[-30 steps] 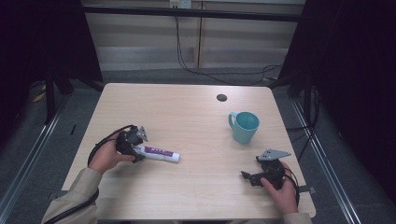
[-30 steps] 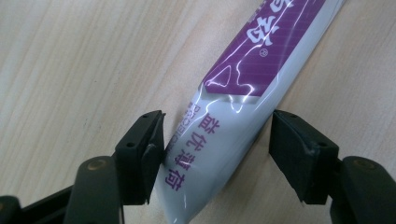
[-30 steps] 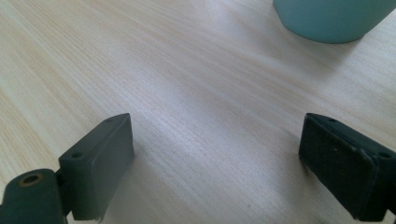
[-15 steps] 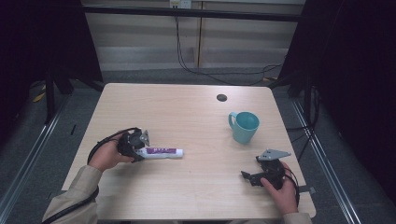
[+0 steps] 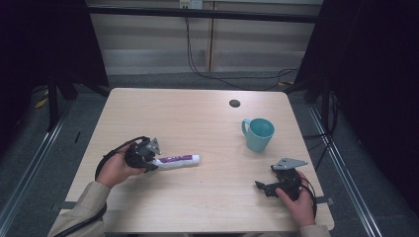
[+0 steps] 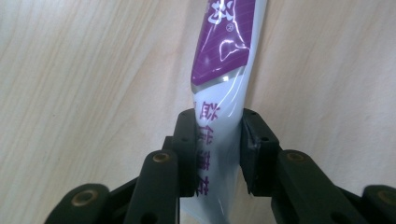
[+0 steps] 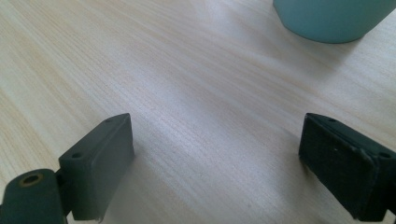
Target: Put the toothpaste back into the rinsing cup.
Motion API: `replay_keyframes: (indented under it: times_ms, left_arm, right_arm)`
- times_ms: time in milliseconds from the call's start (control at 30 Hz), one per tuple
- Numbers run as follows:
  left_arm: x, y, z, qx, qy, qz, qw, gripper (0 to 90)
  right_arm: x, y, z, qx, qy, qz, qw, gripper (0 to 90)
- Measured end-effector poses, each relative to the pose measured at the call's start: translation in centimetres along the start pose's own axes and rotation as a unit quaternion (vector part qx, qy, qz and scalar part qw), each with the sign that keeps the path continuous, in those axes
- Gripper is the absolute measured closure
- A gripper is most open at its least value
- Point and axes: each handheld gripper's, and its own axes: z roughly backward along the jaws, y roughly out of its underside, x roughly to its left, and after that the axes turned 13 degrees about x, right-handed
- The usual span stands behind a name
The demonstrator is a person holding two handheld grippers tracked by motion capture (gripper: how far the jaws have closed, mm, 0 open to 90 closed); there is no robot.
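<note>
Toothpaste tube [image 6: 223, 116], white and purple, lying flat on the wooden table [image 5: 197, 118], its tail end pinched between the just-closed jaws of the left gripper [image 6: 218, 140]; right gripper [image 7: 217, 154] gapes wide, holding nothing, near the teal mug [image 5: 259, 134].

Lab: bare table [image 5: 197, 113], black curtains [image 5: 44, 39], trailing cables [image 5: 197, 54].

The bench [image 5: 197, 113] I work on looks like pale wood, smooth and matt, with fine lines in it. Between my left tongs [image 6: 218, 140] the tube [image 6: 224, 70] is soft shiny plastic, white and purple. The tongs' pads [image 7: 100, 158] are dull black. Ahead of my right tongs [image 7: 217, 154], the teal cup [image 7: 334, 18] looks smooth.
</note>
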Motion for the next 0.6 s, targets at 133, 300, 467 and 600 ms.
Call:
replay_keyframes:
  times_ms: [133,300,467,600]
  left_arm:
    - [-0.17,-0.29,0.24,-0.001,0.002,-0.003,1.0000,72.6]
    - [-0.05,-0.17,-0.06,-0.002,0.009,0.007,0.9999,72.8]
    - [0.17,-0.06,-0.49,0.005,0.018,0.010,0.9998,71.7]
    - [0.17,-0.43,-0.45,0.019,0.018,0.006,0.9996,70.8]
  right_arm:
    - [-0.01,0.00,0.00,0.000,0.000,0.001,1.0000,9.7]
    - [0.00,0.00,0.00,0.000,0.000,0.000,1.0000,9.7]
    - [0.00,0.00,0.00,0.000,0.000,0.000,1.0000,9.7]
    - [0.00,0.00,0.00,0.000,0.000,0.000,1.0000,9.7]
